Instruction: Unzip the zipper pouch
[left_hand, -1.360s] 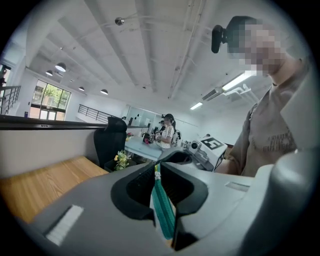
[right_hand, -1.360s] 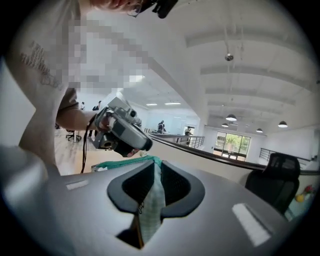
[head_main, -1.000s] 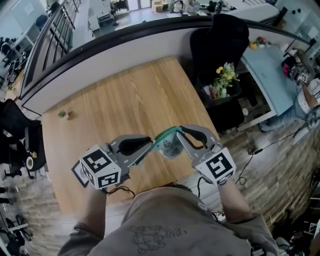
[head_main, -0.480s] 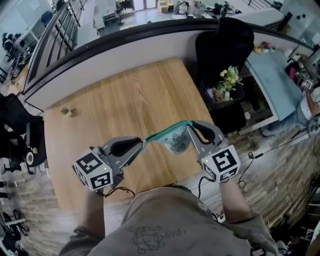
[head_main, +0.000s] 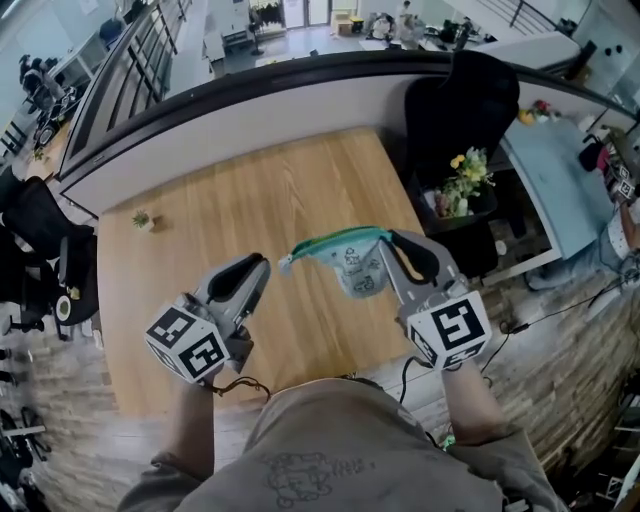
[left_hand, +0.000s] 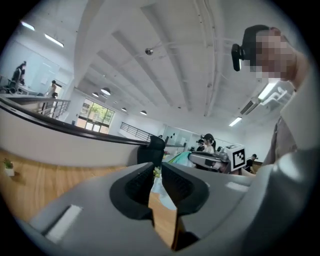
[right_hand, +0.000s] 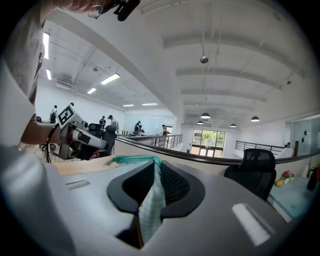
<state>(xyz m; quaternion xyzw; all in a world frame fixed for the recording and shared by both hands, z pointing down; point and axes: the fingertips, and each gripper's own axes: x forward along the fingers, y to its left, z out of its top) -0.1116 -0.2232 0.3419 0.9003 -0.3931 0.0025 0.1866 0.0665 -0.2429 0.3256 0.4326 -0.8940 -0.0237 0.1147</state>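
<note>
right tool (head_main: 397, 246) clamped on the zipper pouch (head_main: 352, 262) anchors it above the bench (head_main: 230, 200); left tool (head_main: 258, 268), jaws just opened slightly and empty, sits near the pouch's free end.

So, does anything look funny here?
Only the zipper pouch: it dangles in mid-air, pinched at one end by the right gripper. The left gripper, jaws just opening and empty, sits apart from its loose green end.

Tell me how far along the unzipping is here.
Done, it seems: the green zipper looks drawn out sideways, though I cannot confirm it's open. In hand: the right gripper clamps the pouch in the air. The left gripper is clear of it, jaws just opening, empty. Left: probably setting it down.
</note>
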